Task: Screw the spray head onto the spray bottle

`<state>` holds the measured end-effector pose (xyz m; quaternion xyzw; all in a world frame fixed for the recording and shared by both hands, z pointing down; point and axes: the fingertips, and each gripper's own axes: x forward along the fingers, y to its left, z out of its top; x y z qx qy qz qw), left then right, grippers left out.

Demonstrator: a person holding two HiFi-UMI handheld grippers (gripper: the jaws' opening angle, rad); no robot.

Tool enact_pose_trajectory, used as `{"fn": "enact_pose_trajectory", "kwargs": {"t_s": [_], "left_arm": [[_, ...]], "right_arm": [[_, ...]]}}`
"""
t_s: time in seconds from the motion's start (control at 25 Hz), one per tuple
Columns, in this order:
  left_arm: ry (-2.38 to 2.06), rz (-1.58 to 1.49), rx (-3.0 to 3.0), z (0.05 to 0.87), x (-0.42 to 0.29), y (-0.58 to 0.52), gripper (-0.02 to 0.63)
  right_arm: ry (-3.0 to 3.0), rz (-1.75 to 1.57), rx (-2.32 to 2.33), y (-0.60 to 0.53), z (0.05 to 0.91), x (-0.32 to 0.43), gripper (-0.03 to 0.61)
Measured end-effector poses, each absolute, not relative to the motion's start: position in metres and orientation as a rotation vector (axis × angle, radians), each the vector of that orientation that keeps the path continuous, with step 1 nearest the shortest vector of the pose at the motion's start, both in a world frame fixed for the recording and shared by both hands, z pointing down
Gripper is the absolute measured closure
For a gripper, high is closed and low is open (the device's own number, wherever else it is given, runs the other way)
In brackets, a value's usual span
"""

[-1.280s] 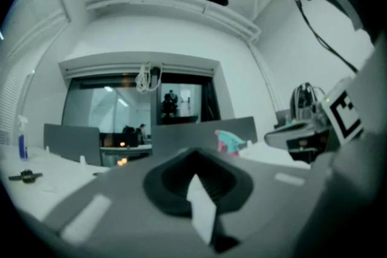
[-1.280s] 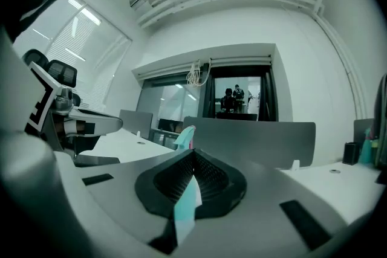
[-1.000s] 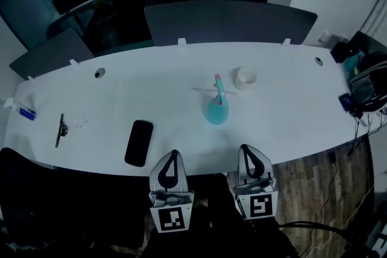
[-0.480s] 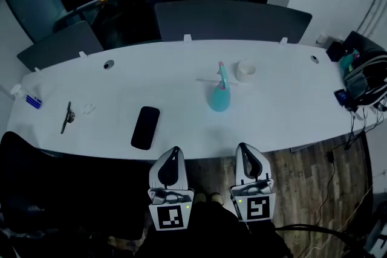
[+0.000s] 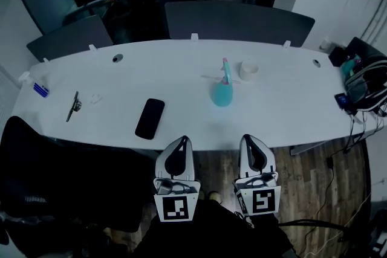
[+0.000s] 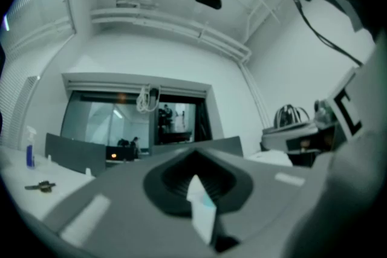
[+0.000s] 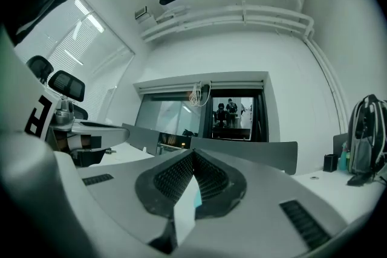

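A teal spray bottle (image 5: 221, 95) stands on the long white table (image 5: 181, 75), right of middle. The teal spray head (image 5: 225, 72) with its pink tip sits at the bottle's top, and a thin white tube (image 5: 208, 77) sticks out to its left. Whether head and bottle are joined I cannot tell. My left gripper (image 5: 180, 142) and right gripper (image 5: 251, 139) hang side by side short of the table's front edge, over the wooden floor. Both are shut and hold nothing. In the left gripper view (image 6: 196, 190) and the right gripper view (image 7: 188, 190) the jaws meet.
A white cup-like thing (image 5: 248, 69) stands just right of the bottle. A black phone (image 5: 150, 118) lies front left, a dark pen-like thing (image 5: 73, 107) and a small blue item (image 5: 40, 89) further left. Bags and cables (image 5: 363, 84) crowd the right end. A black chair (image 5: 36, 166) stands at my left.
The view has pulled back from the table: its front edge now lies beyond the fingertips. Both grippers keep their places side by side and stay shut.
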<state>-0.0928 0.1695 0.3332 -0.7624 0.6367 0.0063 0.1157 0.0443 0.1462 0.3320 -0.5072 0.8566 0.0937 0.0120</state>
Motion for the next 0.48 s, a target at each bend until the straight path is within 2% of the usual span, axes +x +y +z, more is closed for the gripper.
{"fn": "enact_pose_trajectory", "kwargs": {"t_s": [0.48], "left_arm": [[1.865, -0.023, -2.217, 0.3329, -0.0847, 0.1786, 0.612]], "right_arm": [[2.682, 0.289, -1.556, 0.1570, 0.3334, 0.0517, 0.572]]}}
